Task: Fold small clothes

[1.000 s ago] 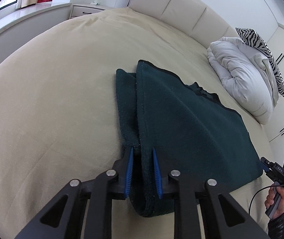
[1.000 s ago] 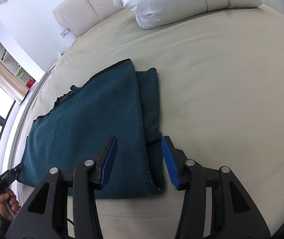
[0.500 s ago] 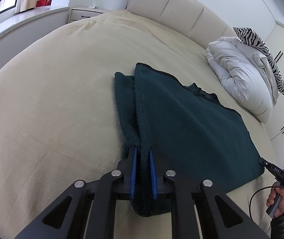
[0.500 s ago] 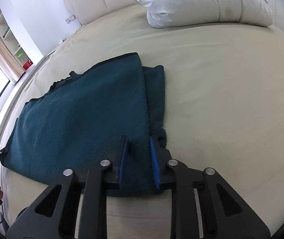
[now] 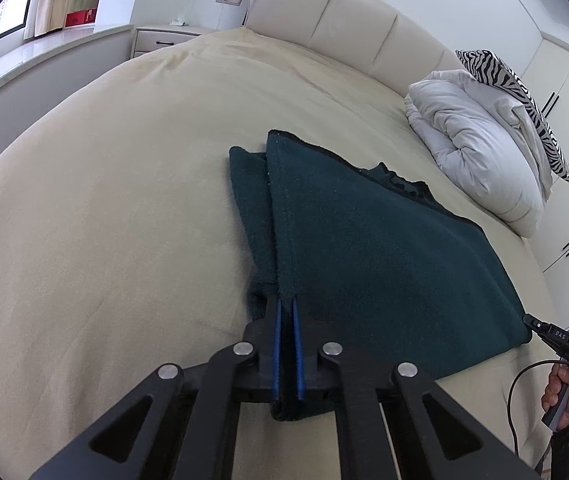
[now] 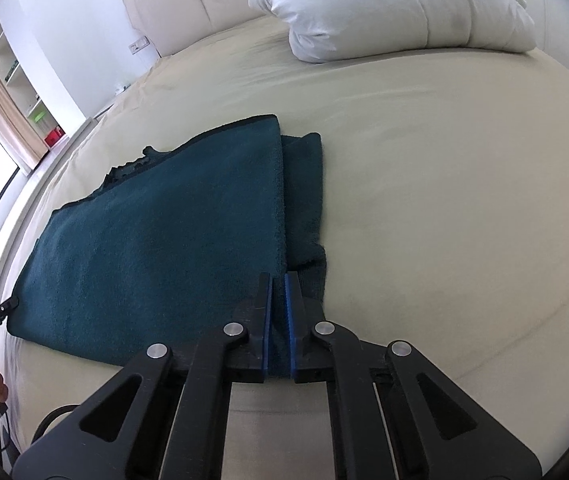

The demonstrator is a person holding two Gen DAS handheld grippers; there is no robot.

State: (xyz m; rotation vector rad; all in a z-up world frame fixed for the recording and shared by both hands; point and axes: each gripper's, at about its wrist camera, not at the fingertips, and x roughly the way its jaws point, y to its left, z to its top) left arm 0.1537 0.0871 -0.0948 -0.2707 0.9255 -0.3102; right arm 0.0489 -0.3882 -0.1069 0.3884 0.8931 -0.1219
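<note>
Pinching the fuzzy teal garment (image 5: 384, 256) at opposite corners, left claw (image 5: 286, 312) and right claw (image 6: 279, 284) grip.

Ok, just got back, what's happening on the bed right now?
A person is folding a dark green garment spread on the bed. The left gripper and the right gripper have both just closed, each pinching a near corner of the garment. One sleeve is already folded in. The cloth still lies flat; nothing is lifted yet.
</note>
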